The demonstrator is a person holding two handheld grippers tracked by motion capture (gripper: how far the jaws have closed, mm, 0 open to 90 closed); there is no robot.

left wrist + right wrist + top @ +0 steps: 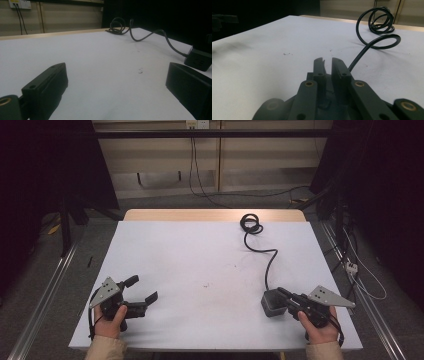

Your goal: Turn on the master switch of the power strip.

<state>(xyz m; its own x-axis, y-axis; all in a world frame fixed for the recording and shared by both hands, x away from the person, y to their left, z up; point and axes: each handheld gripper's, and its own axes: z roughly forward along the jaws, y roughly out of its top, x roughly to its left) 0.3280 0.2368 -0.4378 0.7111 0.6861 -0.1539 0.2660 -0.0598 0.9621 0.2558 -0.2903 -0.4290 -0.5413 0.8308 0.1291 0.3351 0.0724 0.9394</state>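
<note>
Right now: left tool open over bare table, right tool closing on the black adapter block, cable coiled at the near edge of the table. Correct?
Not quite. The cable is coiled at the far edge of the table, as the high view shows. The rest holds: the left tool is open over bare table, and the right tool is closed down at the black adapter block.

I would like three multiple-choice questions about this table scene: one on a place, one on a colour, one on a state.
1. Where does the coiled end of the cable lie?
A. near the far edge of the table
B. beside the left claw
C. on the floor

2. What colour is the adapter block?
A. white
B. dark grey
C. red

3. How do the jaws of the left claw stand?
A. wide apart
B. closed on the cable
C. closed on the block

Answers: 1 A, the coil sits by the wooden far edge. 2 B, it looks dark against the white table. 3 A, nothing lies between them.
</note>
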